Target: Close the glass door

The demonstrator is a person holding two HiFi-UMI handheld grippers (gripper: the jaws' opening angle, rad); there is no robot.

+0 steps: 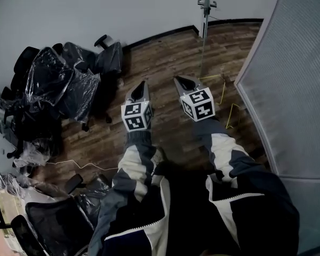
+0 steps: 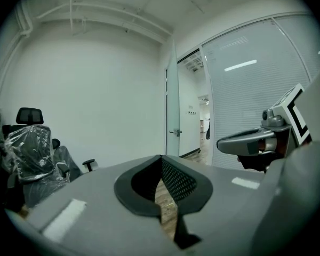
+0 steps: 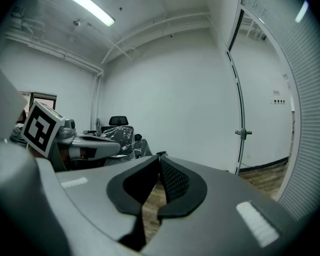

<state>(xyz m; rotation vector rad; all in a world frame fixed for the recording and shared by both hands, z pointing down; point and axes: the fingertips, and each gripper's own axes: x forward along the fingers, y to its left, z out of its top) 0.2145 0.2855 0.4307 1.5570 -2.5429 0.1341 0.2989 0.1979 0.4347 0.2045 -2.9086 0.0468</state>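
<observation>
The glass door (image 2: 172, 108) stands open ahead, swung into the room, with a metal lever handle (image 2: 175, 133) and the bright doorway (image 2: 194, 111) to its right. From the head view the door shows as a thin upright edge (image 1: 205, 31) with the handle (image 1: 206, 4) on it. The right gripper view has the door's edge (image 3: 239, 116) and handle (image 3: 243, 134) at right. My left gripper (image 1: 142, 84) and right gripper (image 1: 181, 80) are held side by side over the wood floor, short of the door. Both are shut and hold nothing. Each also shows in its own view, left (image 2: 160, 157) and right (image 3: 160, 154).
A frosted glass wall (image 1: 293, 63) runs along the right. Plastic-wrapped office chairs (image 1: 58, 84) crowd the left wall, and another chair (image 1: 58, 223) is near my left side. Yellow wire pieces (image 1: 232, 113) lie on the floor by the glass wall.
</observation>
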